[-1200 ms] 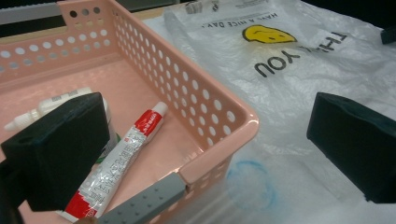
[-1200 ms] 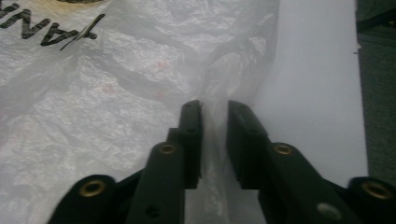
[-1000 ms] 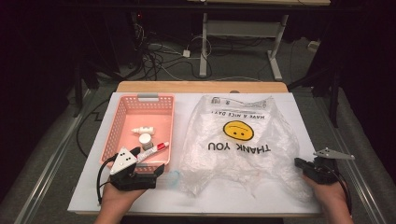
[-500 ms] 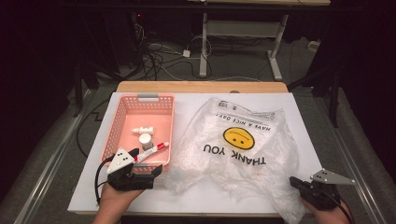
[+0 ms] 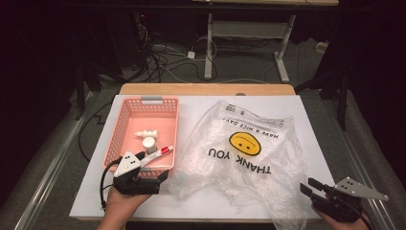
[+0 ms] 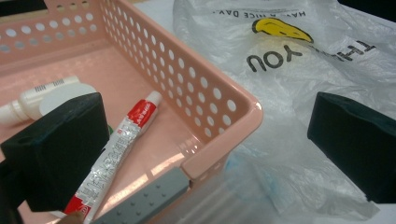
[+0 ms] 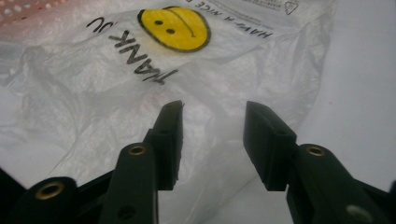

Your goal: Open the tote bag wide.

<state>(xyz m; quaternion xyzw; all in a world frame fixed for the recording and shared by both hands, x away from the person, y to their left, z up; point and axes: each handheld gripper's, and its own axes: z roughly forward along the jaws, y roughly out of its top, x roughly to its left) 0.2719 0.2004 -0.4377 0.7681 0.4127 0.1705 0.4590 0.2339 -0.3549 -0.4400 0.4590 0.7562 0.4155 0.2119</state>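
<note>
**Surfaces and finishes**

Thin clear crinkled plastic bag with yellow smiley print (image 5: 249,153) is looking glossy and wrinkly. Pink perforated plastic basket (image 6: 224,105) is shining smooth. Black gripper pads (image 6: 60,149) are looking matt, slightly grainy. White tabletop (image 5: 311,124) is looking matt.

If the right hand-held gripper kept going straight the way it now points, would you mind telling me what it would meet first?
Most likely the clear plastic bag: the right hand-held gripper, jaws open with nothing between them, aims at the bag's crumpled near part below the smiley print, though depth is hard to judge.
</note>
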